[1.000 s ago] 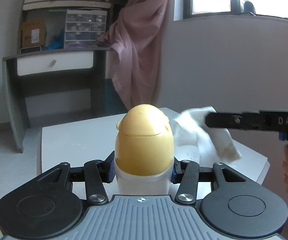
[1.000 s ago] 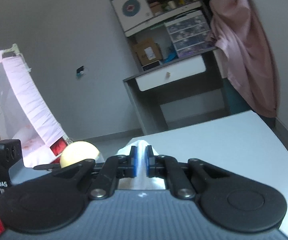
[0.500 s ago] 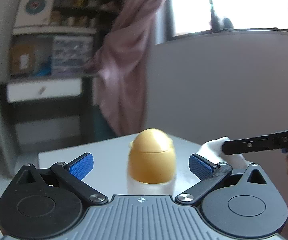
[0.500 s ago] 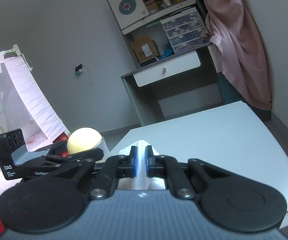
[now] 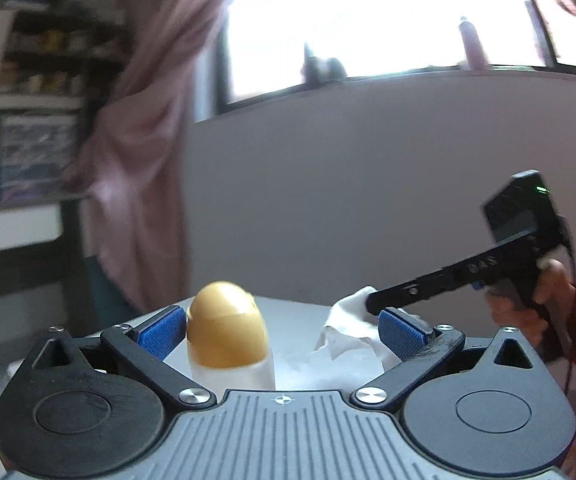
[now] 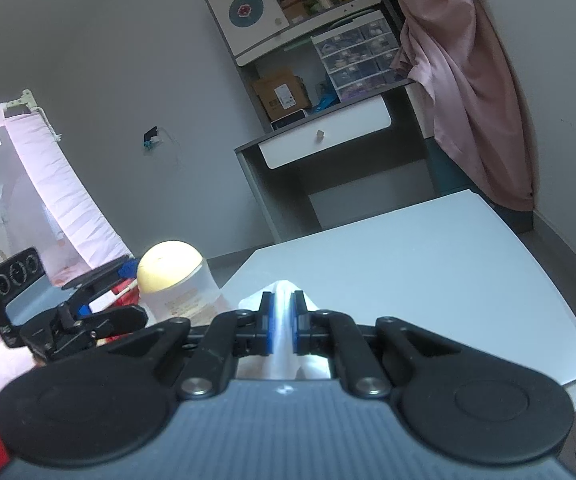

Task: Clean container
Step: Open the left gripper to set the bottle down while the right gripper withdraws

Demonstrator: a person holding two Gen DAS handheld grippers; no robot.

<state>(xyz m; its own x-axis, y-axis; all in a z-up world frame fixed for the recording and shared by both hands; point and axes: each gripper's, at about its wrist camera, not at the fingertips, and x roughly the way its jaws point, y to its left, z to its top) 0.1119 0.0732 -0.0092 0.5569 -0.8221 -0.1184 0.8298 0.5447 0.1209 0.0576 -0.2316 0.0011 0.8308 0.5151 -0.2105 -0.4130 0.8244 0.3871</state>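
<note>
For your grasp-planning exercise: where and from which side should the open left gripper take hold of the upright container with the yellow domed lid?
Grip the translucent white container on its straight lower body, below the yellow domed lid, which would slip. Come in level from the near side, the left gripper straddling it.

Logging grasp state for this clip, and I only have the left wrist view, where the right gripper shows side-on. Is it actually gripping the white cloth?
Observer: Yes. In the right wrist view the right gripper is shut on the cloth, with a fold pinched between its blue pads.
Operator: Is the cloth touching the container?
Observer: Not as far as that view shows. A thin strip of table is visible between the cloth and the container.
Operator: My view blurs the container. Any detail on its body?
Observer: Its lower body is translucent with faint reddish print, under the yellow domed lid.
</note>
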